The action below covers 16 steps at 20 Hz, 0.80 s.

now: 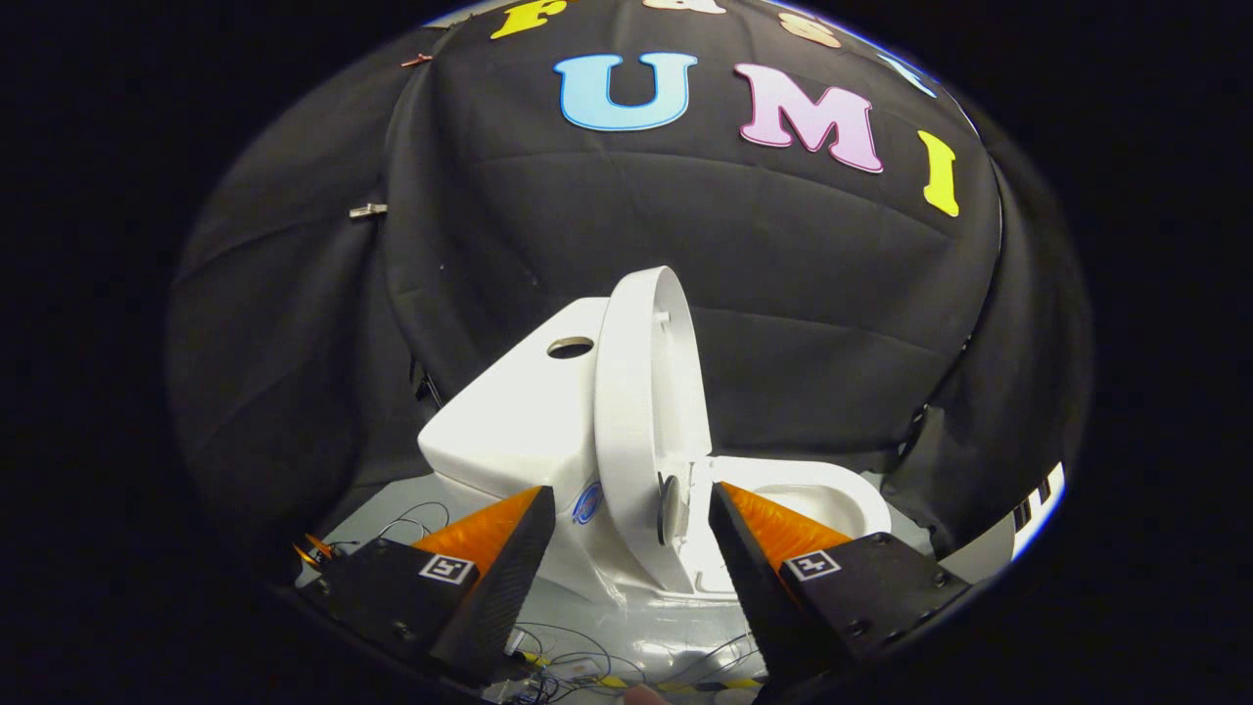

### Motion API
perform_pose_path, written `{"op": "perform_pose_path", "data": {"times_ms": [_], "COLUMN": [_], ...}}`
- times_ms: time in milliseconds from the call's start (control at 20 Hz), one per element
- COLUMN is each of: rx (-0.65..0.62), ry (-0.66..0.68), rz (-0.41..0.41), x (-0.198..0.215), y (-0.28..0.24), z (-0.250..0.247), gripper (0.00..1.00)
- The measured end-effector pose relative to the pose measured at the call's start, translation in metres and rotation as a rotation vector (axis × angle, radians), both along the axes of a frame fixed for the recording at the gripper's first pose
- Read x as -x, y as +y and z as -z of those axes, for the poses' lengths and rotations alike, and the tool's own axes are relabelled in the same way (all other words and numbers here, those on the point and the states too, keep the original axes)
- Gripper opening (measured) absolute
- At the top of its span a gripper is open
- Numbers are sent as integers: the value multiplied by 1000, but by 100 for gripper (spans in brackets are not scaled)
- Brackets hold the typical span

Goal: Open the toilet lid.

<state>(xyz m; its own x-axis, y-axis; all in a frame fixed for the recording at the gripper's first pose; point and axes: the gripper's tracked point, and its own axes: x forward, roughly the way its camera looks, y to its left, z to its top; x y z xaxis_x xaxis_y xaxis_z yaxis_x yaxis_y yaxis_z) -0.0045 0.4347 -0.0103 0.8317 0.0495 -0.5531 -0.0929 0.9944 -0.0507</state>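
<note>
Two fingers of the gripper [631, 499] stand spread wide apart, released and grasping nothing, with a clear gap between them. Below them, nearest of all, loose wires [587, 661] and a strip of yellow-and-black tape [675, 682] lie on the pale floor [666, 636].

Just ahead, framed by that gap, the toilet lid [646, 411] stands raised — close to upright, seen almost edge-on, its lower end down by the hinge between the fingertips. It looks tipped back toward the tank [519, 421], which sits to the left of it with a round hole [570, 347] in its top. To the right of the lid the bowl [832, 499] lies open, its rim showing beyond the right finger. Black cloth [783, 294] hangs behind everything.

From how it stands, the lid seems already lifted and the job near done. The risk now is the lid itself: whether it actually rests against the tank cannot be told from here, and if it is only balanced, it could swing forward and slam onto the bowl. A finger brushing its edge as the gripper pulls away could cause just that — and the trailing wires underneath could snag a careless withdrawal.
</note>
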Motion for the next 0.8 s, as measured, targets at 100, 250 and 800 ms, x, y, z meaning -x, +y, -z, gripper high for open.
{"op": "perform_pose_path", "data": {"times_ms": [100,250,800], "rx": [-21,-53,-95], "ry": [6,5,27], "rz": [-26,-38,-55], "x": [10,21,42], "y": [-1,-9,-44], "z": [-2,-8,5], "gripper": [99,99,99]}}
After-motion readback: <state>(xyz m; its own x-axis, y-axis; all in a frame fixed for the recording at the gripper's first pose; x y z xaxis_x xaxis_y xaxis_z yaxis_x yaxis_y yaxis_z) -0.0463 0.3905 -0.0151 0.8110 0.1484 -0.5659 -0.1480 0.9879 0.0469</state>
